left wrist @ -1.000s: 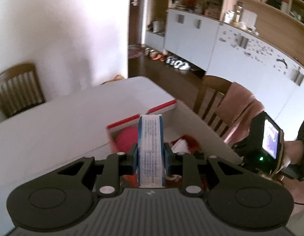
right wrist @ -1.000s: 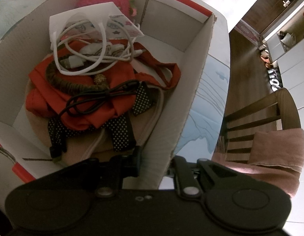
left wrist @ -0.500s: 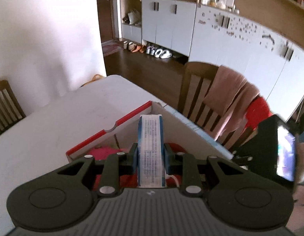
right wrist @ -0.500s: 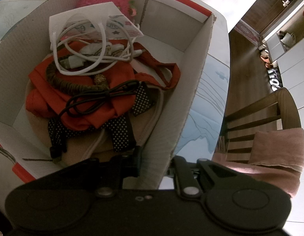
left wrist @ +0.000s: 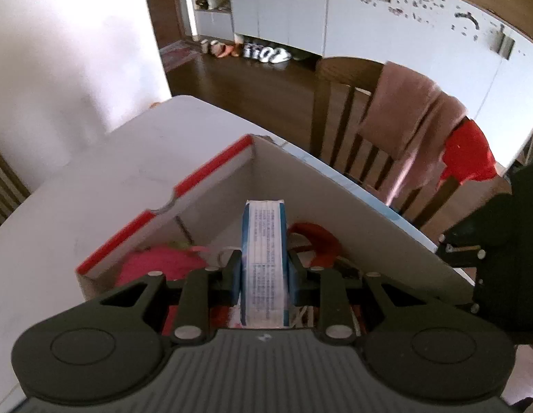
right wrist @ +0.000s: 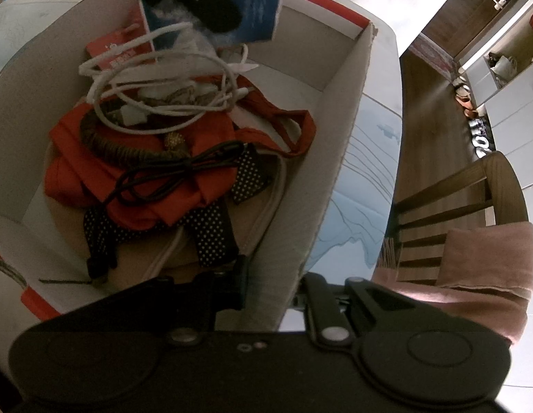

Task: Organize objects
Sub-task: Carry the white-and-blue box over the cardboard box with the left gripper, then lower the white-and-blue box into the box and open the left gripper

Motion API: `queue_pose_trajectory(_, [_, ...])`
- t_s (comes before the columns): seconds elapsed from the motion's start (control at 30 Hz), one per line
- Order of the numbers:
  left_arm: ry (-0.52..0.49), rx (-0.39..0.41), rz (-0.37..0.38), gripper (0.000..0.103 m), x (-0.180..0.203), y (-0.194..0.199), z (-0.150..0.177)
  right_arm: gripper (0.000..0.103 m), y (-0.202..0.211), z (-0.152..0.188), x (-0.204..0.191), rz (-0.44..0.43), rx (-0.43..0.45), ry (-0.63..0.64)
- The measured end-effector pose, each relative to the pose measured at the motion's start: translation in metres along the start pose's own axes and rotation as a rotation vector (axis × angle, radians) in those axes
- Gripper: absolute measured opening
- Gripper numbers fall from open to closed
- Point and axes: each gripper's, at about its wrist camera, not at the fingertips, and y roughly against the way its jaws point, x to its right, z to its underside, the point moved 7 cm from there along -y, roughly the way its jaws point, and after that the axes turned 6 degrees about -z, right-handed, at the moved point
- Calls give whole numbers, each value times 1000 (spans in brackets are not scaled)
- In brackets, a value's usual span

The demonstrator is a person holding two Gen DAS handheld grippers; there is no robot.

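Note:
My left gripper [left wrist: 263, 268] is shut on a blue and white carton [left wrist: 264, 261] and holds it over the open cardboard box [left wrist: 211, 172] with red rims. In the right wrist view the carton [right wrist: 256, 10] and the left gripper hang over the box's far end. My right gripper [right wrist: 271, 289] is shut on the box's right wall [right wrist: 335, 158]. Inside lie a white cable [right wrist: 163, 96], a black cable [right wrist: 170, 172], red cloth [right wrist: 135, 168] and a dotted strap [right wrist: 211, 237].
The box stands on a white table [left wrist: 77, 199]. A wooden chair [left wrist: 366, 130] draped with a pink towel [left wrist: 411, 127] stands beyond the table's edge; it also shows in the right wrist view [right wrist: 456, 213]. White cabinets [left wrist: 369, 20] line the far wall.
My left gripper has carried the carton forward over the box, and it now shows in the right wrist view. My right gripper has kept its hold on the box wall.

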Motion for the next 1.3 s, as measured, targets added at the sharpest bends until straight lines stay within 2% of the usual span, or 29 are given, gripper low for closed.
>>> queue_pose_trajectory(0.3, [0,-59,49,24,16,-17,12,12,1,0,-1,1,1,0])
queue_pose_trajectory(0.43, [12,-90,44,26,17,-25,18,12,1,0,-1,1,1,-1])
queue_pose_trajectory(0.7, [-5,-85,39,28,21,-21,22,12,2,-1,-2,1,1,0])
queue_pose_trajectory(0.73, [4,-83,46,31,20,-20,23,12,2,-1,-2,2,2,2])
queue_pose_trajectory(0.8, [24,-73,52,47,18,-15,24,12,3,-1,-3,2,2,3])
queue_pose_trajectory(0.83, [35,-62,52,60,16,-13,24,12,3,-1,-3,2,2,4])
queue_pose_trajectory(0.87, [45,-50,55,65,15,-9,25,12,4,0,-2,2,3,6])
queue_pose_trajectory(0.97, [77,-26,71,66,7,0,25,12,5,1,-1,2,3,10])
queue_pose_trajectory(1.3, [176,45,59,66,-19,50,33,13,5,0,-2,5,0,16])
